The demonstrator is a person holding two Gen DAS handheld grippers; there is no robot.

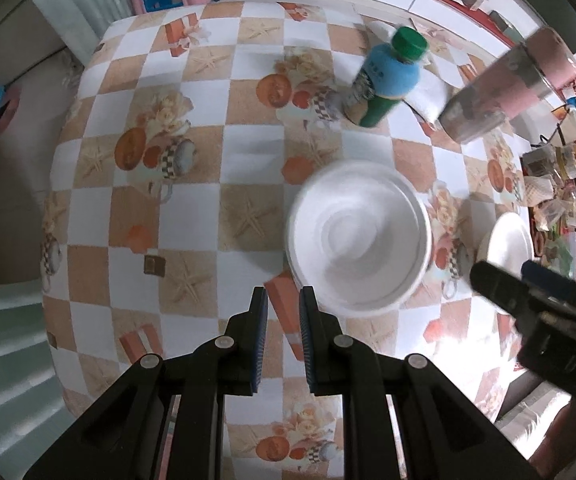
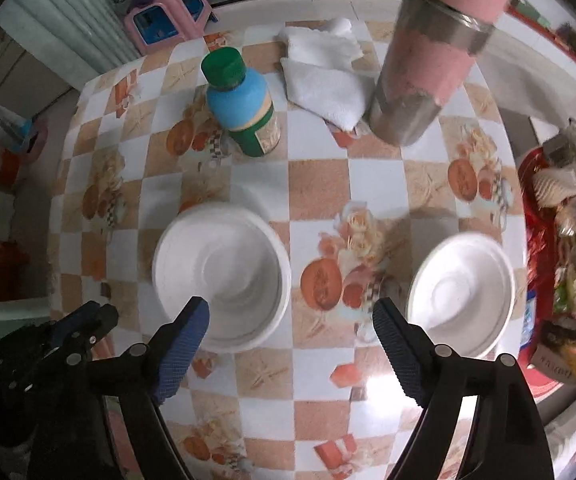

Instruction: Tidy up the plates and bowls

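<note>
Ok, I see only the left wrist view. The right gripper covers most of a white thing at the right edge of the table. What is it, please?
Observer: It is a second round white bowl, upright and empty.
Operator: Is it being held?
Observer: No. The right gripper is open and grips nothing; that bowl lies just outside its right-hand finger.
Operator: And the white patch behind the blue plastic bottle with the green cap?
Observer: A folded white cloth, lying between that bottle and the tall pink and steel tumbler.
</note>
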